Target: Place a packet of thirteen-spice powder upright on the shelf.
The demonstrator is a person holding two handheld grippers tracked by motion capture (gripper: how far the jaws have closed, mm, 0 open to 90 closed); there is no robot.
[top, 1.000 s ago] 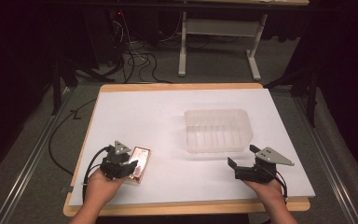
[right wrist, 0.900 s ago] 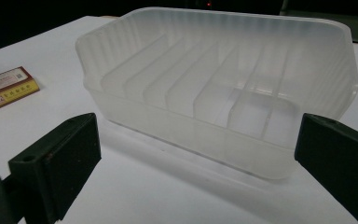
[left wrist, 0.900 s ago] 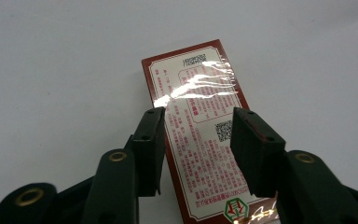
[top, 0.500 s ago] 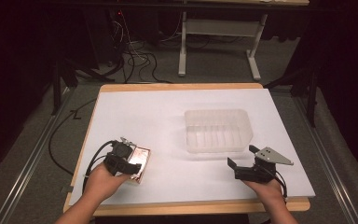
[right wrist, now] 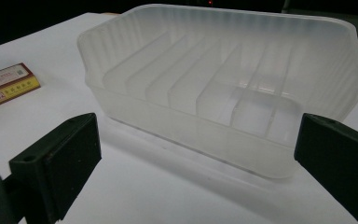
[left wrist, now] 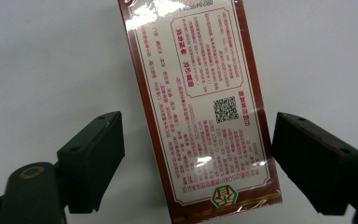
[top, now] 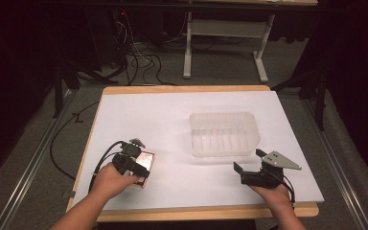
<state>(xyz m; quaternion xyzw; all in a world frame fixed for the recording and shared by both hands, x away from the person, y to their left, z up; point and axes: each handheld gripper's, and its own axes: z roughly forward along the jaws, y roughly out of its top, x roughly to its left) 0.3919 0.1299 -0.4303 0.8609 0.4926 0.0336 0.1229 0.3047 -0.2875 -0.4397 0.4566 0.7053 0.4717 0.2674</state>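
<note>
Hands at the near edge of a white-topped table (top: pixel 172 120) worked two handheld grippers, one over a flat red-bordered packet (left wrist: pixel 200 107), the other waiting by a clear plastic tray (top: pixel 224 134). The left gripper (top: pixel 141 165) hung directly above the packet, its jaws spread wide and clear of both long edges, a stance that appeared set for a pinch across the packet's narrow width. In the left gripper view the packet lay printed-face up on the tabletop, running slightly askew between the two black jaws, with a gap of bare table on the left side and the right jaw just off the packet's edge. The glossy wrap caught the light and looked liable to slip under a light squeeze. The right gripper (top: pixel 247 167) rested low near the table's front right, jaws likewise parted and holding nothing, pointed at the tray's near wall. The tray stood empty and upright at centre right, well apart from the packet, seemingly placed as the destination. The packet sat at the table's front left.
</note>
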